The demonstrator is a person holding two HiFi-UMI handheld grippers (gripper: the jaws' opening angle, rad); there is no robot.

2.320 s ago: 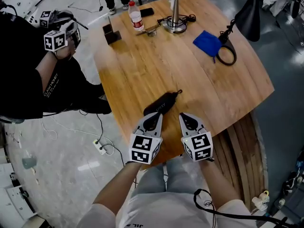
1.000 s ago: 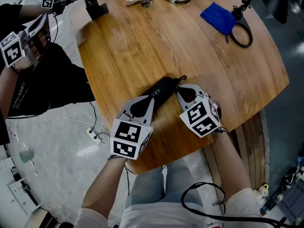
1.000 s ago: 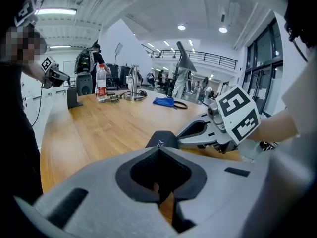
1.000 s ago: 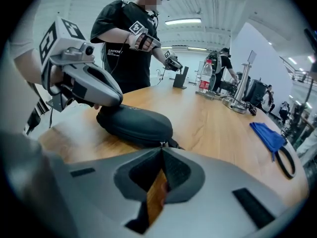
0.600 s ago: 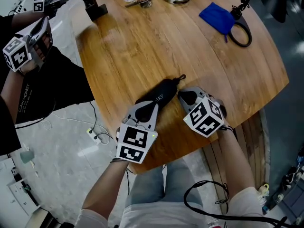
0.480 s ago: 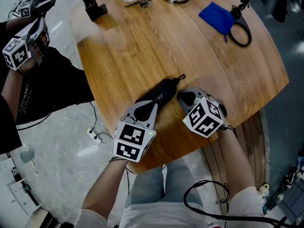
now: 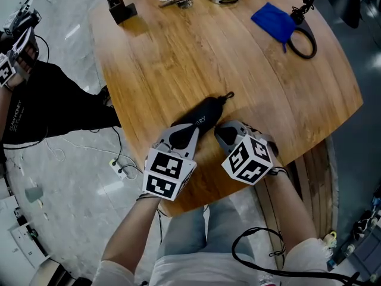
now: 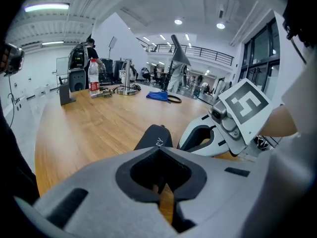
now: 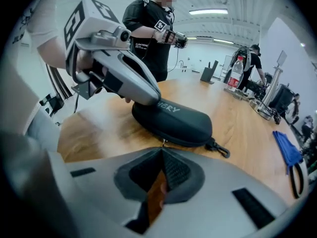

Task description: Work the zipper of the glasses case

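Wooden table (image 7: 178, 58), glasses case (image 7: 205, 113) end hidden under closed left gripper (image 7: 186, 130), right gripper (image 7: 219, 130) pressed together at zipper (image 9: 189, 142), contact unclear

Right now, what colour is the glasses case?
The glasses case is black, lettered white; see right gripper view.

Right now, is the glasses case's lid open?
No: in the right gripper view the black glasses case lies on the wooden table with its two halves closed together.

bright ceiling strip lights (image 8: 47, 7), dim head view, dark fisheye corners
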